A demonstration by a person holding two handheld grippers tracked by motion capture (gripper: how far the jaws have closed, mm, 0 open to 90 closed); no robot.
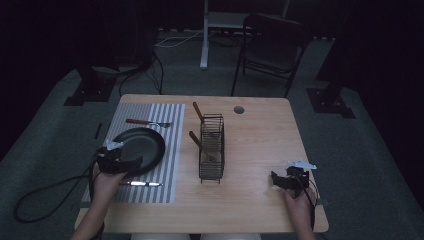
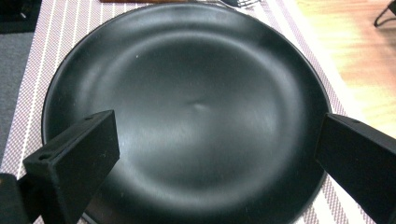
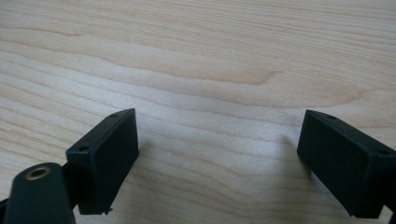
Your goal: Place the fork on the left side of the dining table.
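**Left gripper over the plate, grasp not yet made**

I have the left gripper [image 1: 116, 161] poised over the near rim of the black plate [image 1: 141, 142], which sits on the striped mat [image 1: 170, 150] at the left side of the table [image 1: 260, 150]. In the left gripper view its jaws stand wide apart, one on each side of the plate [image 2: 196, 112], with nothing between them. I read this as the approach step: lined up on the plate, but no grip yet. The next move, as I judge it, calls for dropping to the rim and turning the jaws so one goes over the edge and one under, since the plate lies flat and is far too broad to span.

The right gripper [image 1: 287, 180] rests low at the near right of the table, well apart from everything. Its own view shows its jaws spread too, over bare wood [image 3: 196, 60], holding nothing.

The high view gives me the layout the gripper views lack: a fork [image 1: 148, 122] on the mat beyond the plate, a knife [image 1: 141, 184] on the mat just near of it, and a wire rack [image 1: 212, 147] in the middle of the table with two brown handles [image 1: 197, 111] sticking out. The left gripper view gives what the high view cannot: the plate is empty, with a smooth, glossy face that may slip in the jaws.
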